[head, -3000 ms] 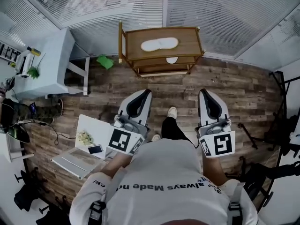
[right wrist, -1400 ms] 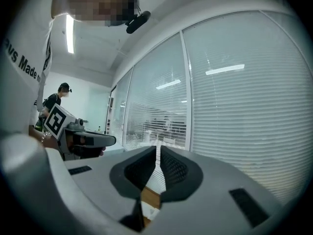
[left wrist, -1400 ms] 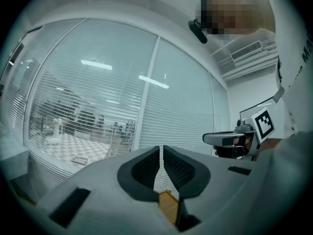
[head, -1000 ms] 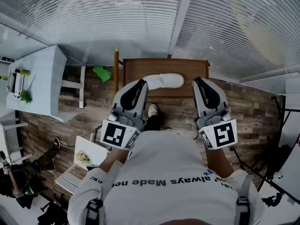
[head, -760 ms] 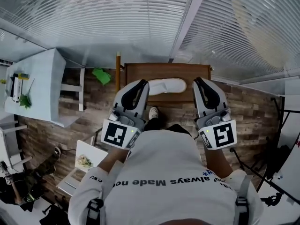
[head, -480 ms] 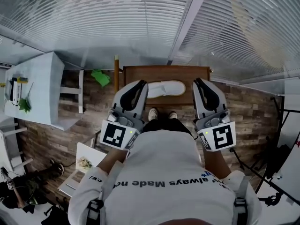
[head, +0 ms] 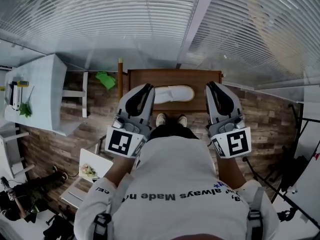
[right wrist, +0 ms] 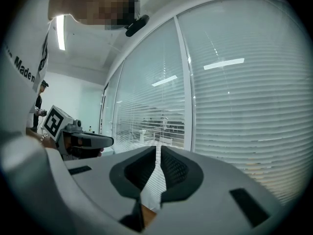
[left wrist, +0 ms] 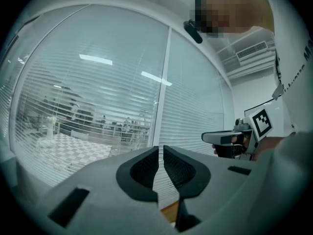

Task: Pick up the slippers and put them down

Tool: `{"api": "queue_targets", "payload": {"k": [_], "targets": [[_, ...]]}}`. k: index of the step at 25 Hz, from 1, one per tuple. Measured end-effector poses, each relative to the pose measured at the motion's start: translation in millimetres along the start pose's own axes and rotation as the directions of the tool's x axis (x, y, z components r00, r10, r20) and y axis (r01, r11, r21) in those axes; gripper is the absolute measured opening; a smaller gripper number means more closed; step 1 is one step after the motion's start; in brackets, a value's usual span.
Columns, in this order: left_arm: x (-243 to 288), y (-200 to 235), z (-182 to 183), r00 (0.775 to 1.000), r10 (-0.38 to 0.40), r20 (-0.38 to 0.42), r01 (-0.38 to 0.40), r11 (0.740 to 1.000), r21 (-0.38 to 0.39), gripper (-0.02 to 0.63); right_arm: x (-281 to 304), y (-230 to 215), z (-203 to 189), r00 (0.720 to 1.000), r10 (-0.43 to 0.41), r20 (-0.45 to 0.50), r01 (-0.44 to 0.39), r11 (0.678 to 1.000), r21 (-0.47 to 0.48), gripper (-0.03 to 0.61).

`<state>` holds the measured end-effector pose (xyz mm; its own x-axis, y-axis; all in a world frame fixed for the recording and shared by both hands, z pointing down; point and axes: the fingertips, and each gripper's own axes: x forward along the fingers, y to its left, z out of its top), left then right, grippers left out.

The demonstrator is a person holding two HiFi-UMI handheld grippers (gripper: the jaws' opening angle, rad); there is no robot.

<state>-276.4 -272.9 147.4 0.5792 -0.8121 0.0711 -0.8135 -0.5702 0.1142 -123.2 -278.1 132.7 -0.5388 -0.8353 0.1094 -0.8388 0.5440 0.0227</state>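
A pair of white slippers (head: 172, 93) lies side by side on top of a low brown wooden rack (head: 170, 78), seen in the head view. My left gripper (head: 147, 87) hangs over the rack's left end, shut and holding nothing. My right gripper (head: 210, 85) hangs over the rack's right end, likewise shut and empty. The slippers sit between the two grippers, apart from both. In the left gripper view the left gripper (left wrist: 161, 153) faces window blinds, and the right gripper (right wrist: 158, 153) does the same in its own view. Only a sliver of brown wood shows below each pair of jaws.
Glass walls with white blinds (head: 150, 24) stand just behind the rack. A pale table (head: 35, 96) stands to the left, a green object (head: 105, 79) lies on the wood floor beside the rack, and a laptop (head: 82, 176) sits at lower left. The person's feet (head: 170, 120) stand before the rack.
The person has walked up to the rack, and both grippers have moved forward with them over its two ends. Both have stayed shut.
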Motion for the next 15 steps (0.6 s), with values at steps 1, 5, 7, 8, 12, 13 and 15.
{"api": "queue_targets", "payload": {"k": [1, 5, 7, 8, 12, 13, 15], "targets": [[1.8, 1.3, -3.4, 1.000, 0.000, -0.005, -0.001, 1.000, -0.005, 0.015, 0.9, -1.7, -3.4, 1.000, 0.001, -0.005, -0.001, 1.000, 0.002, 0.018], [5.4, 6.0, -24.6, 0.999, 0.010, -0.048, -0.012, 0.999, -0.031, 0.017, 2.2, -7.3, -21.7, 0.999, 0.011, -0.037, -0.010, 1.000, 0.028, 0.018], [5.9, 9.4, -36.1, 0.997, 0.018, -0.076, -0.020, 0.999, -0.037, 0.018, 3.5, -9.6, -31.9, 0.998, 0.021, -0.062, -0.019, 0.999, 0.037, 0.018], [5.9, 11.0, -42.6, 0.996, 0.020, -0.090, -0.024, 0.999, -0.039, 0.022, 4.0, -10.6, -37.9, 0.997, 0.025, -0.074, -0.022, 0.999, 0.042, 0.023], [7.1, 16.5, -74.4, 0.988, 0.028, -0.150, -0.039, 0.996, -0.075, 0.058, 5.2, -16.6, -68.0, 0.991, 0.038, -0.128, -0.029, 0.997, 0.073, 0.061], [7.9, 18.1, -83.6, 0.986, 0.028, -0.166, -0.043, 0.995, -0.089, 0.062, 6.1, -18.1, -76.0, 0.989, 0.041, -0.142, -0.030, 0.996, 0.080, 0.067], [9.8, 21.4, -102.6, 0.981, 0.020, -0.194, -0.044, 0.992, -0.121, 0.072, 8.5, -20.1, -91.1, 0.985, 0.048, -0.167, -0.034, 0.996, 0.088, 0.080]]}}
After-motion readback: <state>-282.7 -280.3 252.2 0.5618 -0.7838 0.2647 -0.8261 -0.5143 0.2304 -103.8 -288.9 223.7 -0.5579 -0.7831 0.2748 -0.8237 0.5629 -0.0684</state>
